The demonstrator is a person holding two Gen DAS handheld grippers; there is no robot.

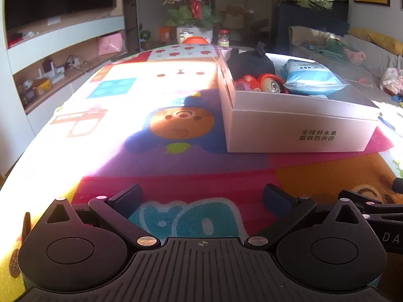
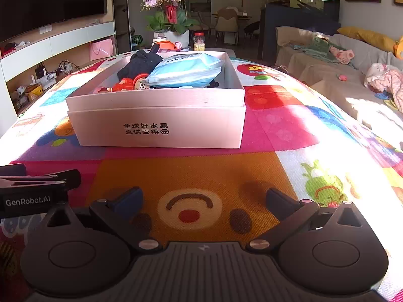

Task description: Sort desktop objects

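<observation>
A pale cardboard box [image 1: 302,130] [image 2: 161,125] stands on the colourful cartoon mat. It holds a blue wet-wipes pack [image 1: 312,78] [image 2: 186,70], a black cloth item [image 1: 249,63] [image 2: 138,63] and red toy figures [image 1: 262,83] [image 2: 131,83]. My left gripper [image 1: 201,198] is open and empty, low over the mat, with the box ahead to its right. My right gripper [image 2: 202,200] is open and empty, with the box straight ahead. Each gripper's body shows at the edge of the other's view.
A potted orchid [image 2: 171,15], an orange-lidded container [image 2: 165,44] and a jar [image 2: 199,41] stand beyond the mat's far edge. Shelving and a TV are at left [image 1: 63,50]. A sofa with clothes [image 2: 352,63] is at right.
</observation>
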